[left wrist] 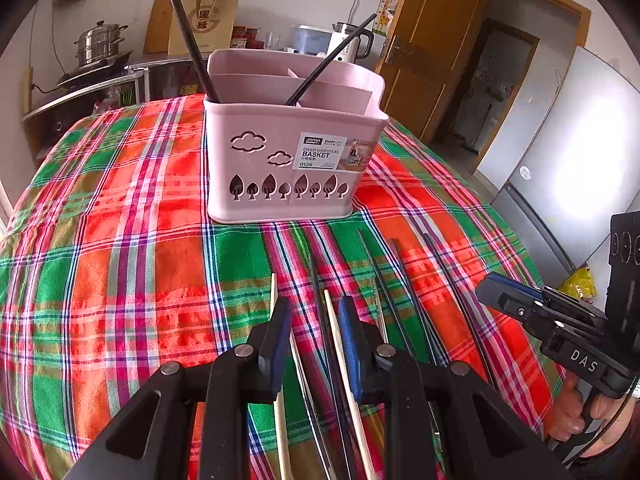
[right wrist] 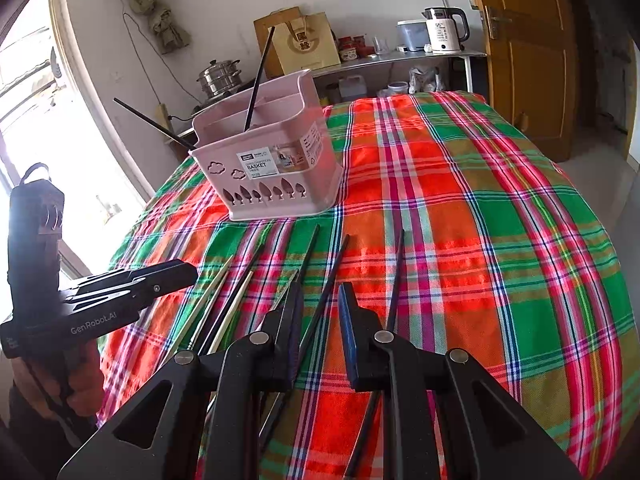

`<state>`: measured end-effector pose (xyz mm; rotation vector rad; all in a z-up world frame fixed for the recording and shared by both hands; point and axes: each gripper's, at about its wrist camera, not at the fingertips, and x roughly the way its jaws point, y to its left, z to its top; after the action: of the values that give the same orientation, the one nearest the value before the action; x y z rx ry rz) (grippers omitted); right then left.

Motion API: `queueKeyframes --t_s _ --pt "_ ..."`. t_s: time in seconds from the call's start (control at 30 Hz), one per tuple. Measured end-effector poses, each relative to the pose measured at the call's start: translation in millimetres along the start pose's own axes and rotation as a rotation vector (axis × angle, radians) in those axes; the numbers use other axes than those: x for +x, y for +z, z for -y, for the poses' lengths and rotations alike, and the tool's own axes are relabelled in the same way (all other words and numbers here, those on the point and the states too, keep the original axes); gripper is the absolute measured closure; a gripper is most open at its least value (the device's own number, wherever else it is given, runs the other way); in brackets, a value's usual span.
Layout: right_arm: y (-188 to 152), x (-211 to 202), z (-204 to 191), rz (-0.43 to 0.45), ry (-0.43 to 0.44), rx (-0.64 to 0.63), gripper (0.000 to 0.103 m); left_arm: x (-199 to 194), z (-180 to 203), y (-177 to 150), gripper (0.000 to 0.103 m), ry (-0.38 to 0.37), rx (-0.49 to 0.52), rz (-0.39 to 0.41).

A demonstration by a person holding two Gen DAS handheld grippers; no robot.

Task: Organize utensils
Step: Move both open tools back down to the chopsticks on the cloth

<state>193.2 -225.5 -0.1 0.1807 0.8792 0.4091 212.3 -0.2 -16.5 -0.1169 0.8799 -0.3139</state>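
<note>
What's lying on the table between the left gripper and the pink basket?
In the left wrist view, only checked tablecloth and chopstick tips lie between the left gripper and the pink basket.

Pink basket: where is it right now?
The pink basket stands upright on the plaid tablecloth, upper centre in the left wrist view, just beyond the loose chopsticks.
</note>
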Motion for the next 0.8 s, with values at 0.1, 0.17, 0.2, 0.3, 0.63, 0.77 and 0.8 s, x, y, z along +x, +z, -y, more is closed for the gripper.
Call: queueKeyframes --t_s 0.1,0.17,0.2,0.3,0.63,0.77,0.8 --pt "1.8 12.0 -1.4 -0.026 -0.005 0.0 0.084 12.8 -2.7 2.6 0.079 0.01 -0.001 -0.027" --pt "3.0 21.4 -1.8 -0.044 -0.014 0.0 0.084 20.1 -3.8 4.3 0.079 0.017 0.0 -0.04" --pt "3.0 25.9 -1.7 -0.053 -0.017 0.0 0.084 23.6 -4.2 5.4 0.079 0.02 0.001 -0.044" --pt "3.7 36.2 -1.3 -0.072 -0.024 0.0 0.084 32.4 -3.7 7.7 0.079 0.035 0.006 -0.06" --pt "4.1 54.8 0.5 -0.105 -0.033 0.006 0.084 52.2 2.1 15.6 0.079 0.063 0.036 -0.098" --pt "3.8 58.3 0.9 -0.111 -0.032 0.011 0.084 58.1 8.0 22.4 0.079 0.06 0.051 -0.104" --pt "3.8 58.7 1.0 -0.112 -0.031 0.012 0.084 60.3 9.3 23.8 0.079 0.061 0.056 -0.109"
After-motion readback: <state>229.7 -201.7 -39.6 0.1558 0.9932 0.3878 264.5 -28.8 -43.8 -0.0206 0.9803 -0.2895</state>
